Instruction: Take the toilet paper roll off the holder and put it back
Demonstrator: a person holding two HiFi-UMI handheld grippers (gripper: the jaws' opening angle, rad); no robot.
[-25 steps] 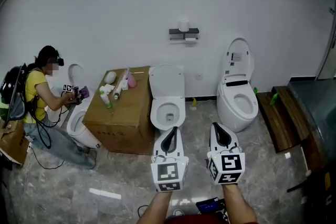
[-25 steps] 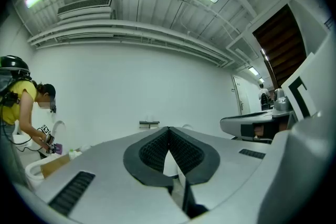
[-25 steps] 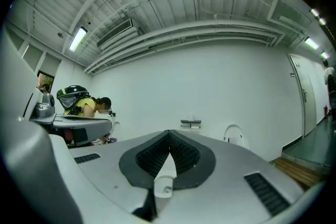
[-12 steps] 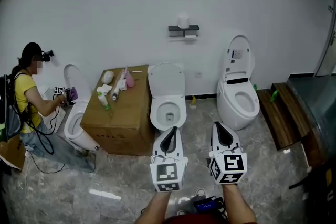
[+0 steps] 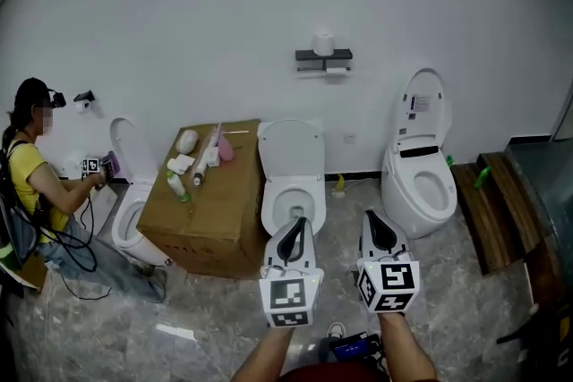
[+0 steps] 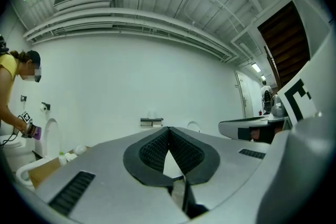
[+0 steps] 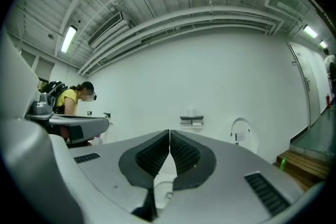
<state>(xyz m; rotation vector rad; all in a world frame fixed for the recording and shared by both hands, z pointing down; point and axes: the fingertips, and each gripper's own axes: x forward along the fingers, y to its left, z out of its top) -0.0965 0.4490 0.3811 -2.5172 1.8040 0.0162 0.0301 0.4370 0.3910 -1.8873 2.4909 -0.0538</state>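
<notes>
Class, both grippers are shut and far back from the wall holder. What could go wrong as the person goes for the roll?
1. A roll stands upright on top of the holder. The shut left gripper or right gripper could knock it off if the jaws don't open first.
2. The toilet, lid up, stands almost below the holder. Leaning over may bump it.

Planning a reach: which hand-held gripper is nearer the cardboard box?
Left. The left hand-held gripper hangs just right of the cardboard box; the right hand-held gripper is farther right.
</notes>
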